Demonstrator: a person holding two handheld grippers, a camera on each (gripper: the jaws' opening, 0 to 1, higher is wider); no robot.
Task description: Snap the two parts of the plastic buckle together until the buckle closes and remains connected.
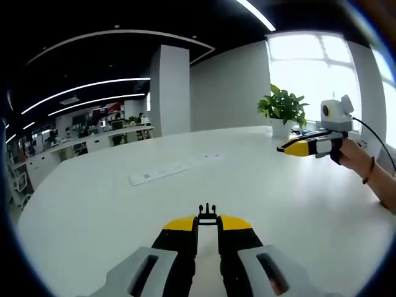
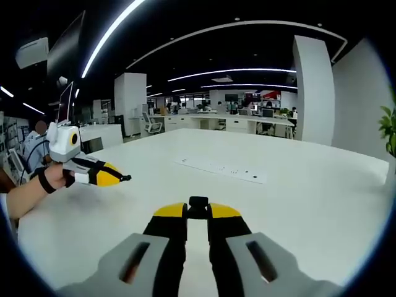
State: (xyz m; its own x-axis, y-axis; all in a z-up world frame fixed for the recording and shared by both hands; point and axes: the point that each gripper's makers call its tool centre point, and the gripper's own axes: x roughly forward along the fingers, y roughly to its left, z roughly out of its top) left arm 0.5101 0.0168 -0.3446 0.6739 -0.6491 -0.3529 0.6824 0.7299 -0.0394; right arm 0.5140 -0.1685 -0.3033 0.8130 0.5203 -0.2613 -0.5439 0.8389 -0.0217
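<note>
A small black pronged plastic buckle part (image 1: 207, 213) is being pinched at the tips of the nearly closed left hand-held gripper (image 1: 207, 221). A black socket buckle part (image 2: 198, 202) is being clamped by the right hand-held gripper (image 2: 198, 210), both above the white desk (image 1: 124, 216).

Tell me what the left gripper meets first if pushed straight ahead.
Probably the long white power strip on the white table, though depth is unclear. The left gripper holds a small black pronged buckle part.
</note>
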